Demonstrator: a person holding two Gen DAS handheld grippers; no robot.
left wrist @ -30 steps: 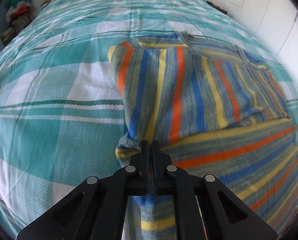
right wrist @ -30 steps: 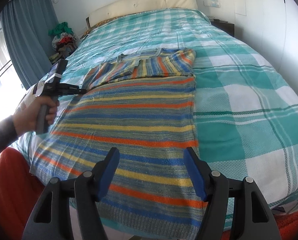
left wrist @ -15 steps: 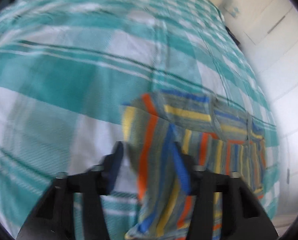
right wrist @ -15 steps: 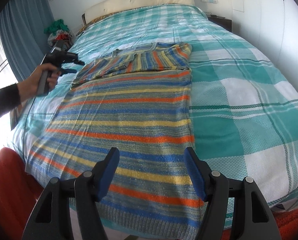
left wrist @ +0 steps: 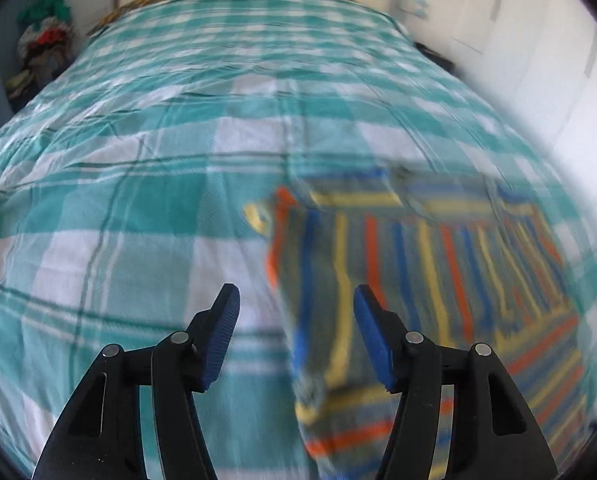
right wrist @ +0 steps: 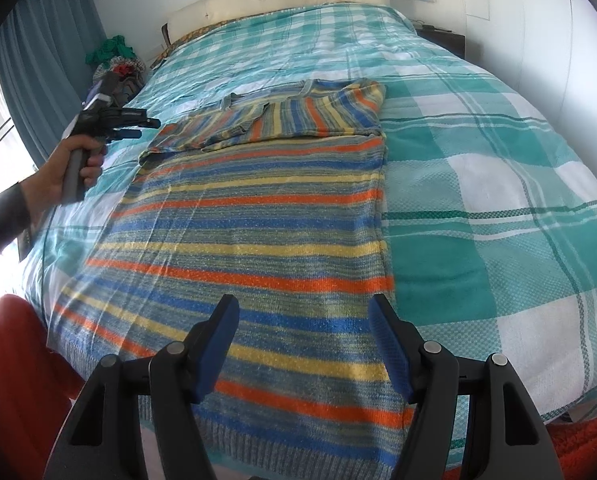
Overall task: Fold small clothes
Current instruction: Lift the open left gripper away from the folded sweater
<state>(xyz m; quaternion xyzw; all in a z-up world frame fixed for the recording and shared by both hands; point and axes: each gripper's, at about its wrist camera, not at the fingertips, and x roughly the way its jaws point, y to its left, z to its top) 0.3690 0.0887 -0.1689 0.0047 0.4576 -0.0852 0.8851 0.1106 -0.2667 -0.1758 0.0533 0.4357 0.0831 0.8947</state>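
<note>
In the right wrist view, the person's hand (right wrist: 64,168) is gripping the handle of the left gripper (right wrist: 138,128) at the left edge of the frame, holding it above the bed (right wrist: 478,152) just beside the sweater's folded sleeve. Its jaws are standing wide apart with nothing between them, as the blurred left wrist view is showing too. The striped sweater (right wrist: 258,220) is lying flat across the middle of the frame on the teal checked bedspread, sleeves folded over the chest in the upper centre, hem reaching the bed's near edge. At bottom centre the right gripper (right wrist: 304,344) is hovering over the hem, jaws spread wide and holding nothing.
</note>
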